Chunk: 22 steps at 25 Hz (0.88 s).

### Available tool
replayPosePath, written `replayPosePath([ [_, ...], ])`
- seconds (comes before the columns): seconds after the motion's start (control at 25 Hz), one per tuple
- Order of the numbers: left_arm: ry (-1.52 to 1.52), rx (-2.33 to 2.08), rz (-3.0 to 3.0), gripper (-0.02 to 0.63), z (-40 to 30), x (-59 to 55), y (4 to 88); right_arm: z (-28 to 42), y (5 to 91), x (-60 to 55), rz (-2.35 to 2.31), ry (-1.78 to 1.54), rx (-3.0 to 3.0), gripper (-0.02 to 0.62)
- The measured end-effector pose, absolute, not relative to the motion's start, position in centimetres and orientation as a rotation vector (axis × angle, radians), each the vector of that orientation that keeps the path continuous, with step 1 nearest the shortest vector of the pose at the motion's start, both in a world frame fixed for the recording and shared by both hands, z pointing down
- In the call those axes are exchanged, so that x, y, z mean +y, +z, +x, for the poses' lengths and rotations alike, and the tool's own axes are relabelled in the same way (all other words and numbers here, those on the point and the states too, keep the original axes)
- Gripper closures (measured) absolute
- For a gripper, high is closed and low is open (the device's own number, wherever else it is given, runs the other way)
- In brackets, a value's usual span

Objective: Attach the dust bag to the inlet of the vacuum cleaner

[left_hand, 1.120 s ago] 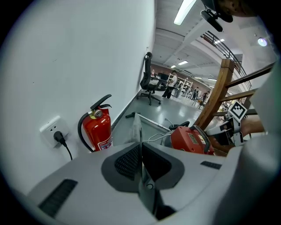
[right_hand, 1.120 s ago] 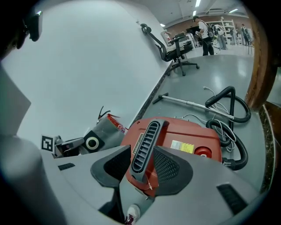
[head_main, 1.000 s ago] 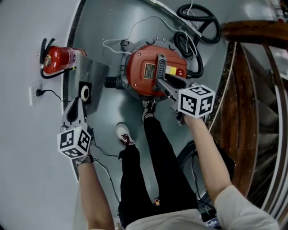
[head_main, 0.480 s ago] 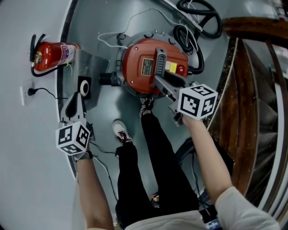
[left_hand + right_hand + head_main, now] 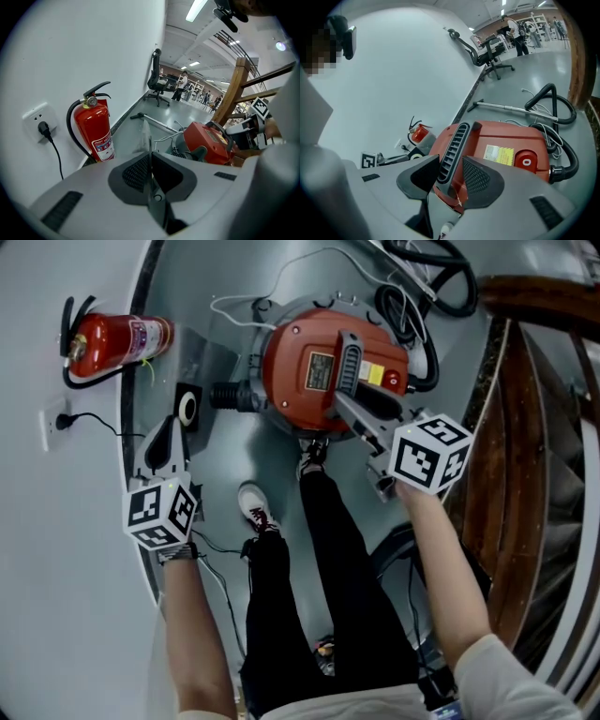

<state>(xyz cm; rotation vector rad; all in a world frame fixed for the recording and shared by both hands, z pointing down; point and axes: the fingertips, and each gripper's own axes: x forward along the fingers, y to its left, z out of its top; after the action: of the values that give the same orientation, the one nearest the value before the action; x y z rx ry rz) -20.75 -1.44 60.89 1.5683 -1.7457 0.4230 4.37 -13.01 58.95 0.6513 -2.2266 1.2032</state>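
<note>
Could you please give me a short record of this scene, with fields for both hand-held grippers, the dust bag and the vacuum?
left hand-held gripper: shut on the dust bag
right hand-held gripper: shut on the handle of the vacuum cleaner
dust bag: apart from the inlet, not attached
inlet: black, on the vacuum cleaner's side toward the bag
nearby: fire extinguisher by the wall

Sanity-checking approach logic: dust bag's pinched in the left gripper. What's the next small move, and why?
Probably ease the left gripper toward the inlet: the dust bag sits beside it, not on, and the right gripper grips the handle.
</note>
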Motion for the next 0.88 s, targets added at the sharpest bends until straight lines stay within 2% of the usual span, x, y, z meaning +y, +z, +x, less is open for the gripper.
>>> replayPosePath([
  [0.88, 0.421, -1.706, 1.577, 0.586, -18.0, -3.5, 63.6, 4.0, 58.8, -13.1, 0.587, 1.165, -2.263, 0.43],
])
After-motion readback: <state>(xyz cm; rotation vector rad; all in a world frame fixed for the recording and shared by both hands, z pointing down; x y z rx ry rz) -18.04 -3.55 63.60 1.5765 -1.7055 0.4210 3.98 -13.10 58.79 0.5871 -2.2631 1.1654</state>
